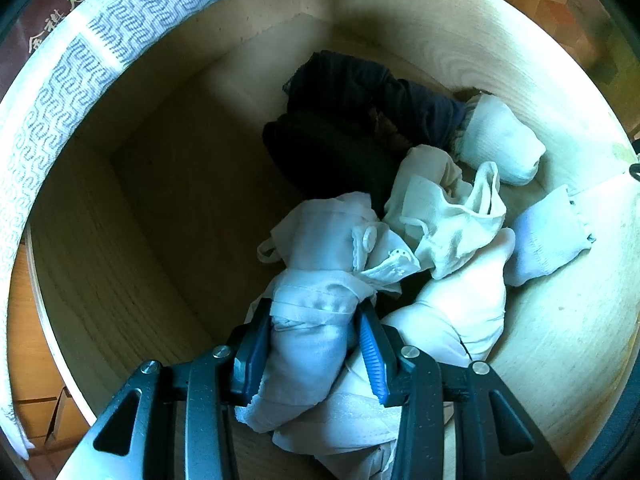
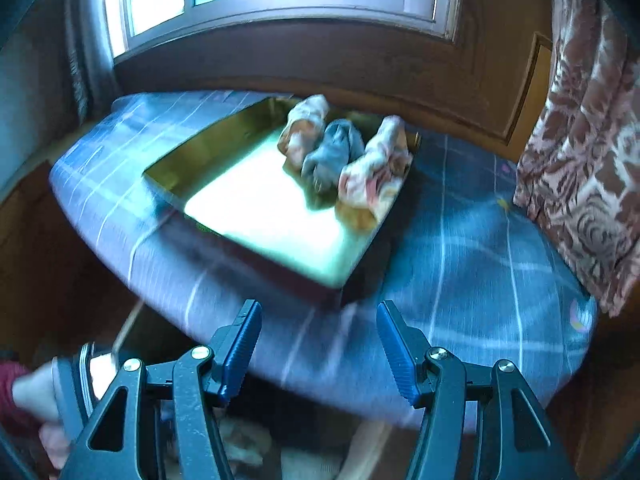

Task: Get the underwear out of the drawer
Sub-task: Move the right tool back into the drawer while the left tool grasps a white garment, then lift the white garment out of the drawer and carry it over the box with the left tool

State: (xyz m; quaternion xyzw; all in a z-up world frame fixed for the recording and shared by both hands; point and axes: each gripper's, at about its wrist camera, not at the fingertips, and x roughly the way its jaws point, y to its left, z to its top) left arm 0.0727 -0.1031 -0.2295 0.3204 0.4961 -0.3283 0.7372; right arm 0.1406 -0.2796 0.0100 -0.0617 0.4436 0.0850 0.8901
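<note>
We are pinching soft, light white underwear (image 1: 312,320) between our left claw (image 1: 310,354) pads, down in the drawer (image 1: 160,208). Grabbing its bunched middle is holding best. Our right claw (image 2: 320,344) is spread, holding nothing.

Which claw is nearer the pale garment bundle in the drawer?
Left. The left claw is shut on the pale garment bundle inside the wooden drawer. The right claw is open and empty, facing a tray on a plaid surface.

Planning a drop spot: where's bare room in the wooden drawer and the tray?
Wooden drawer: bare floor on its left side; garments crowd the right. Shallow tray on the blue plaid cloth: near half bare, bundled clothes fill its far corner.
</note>
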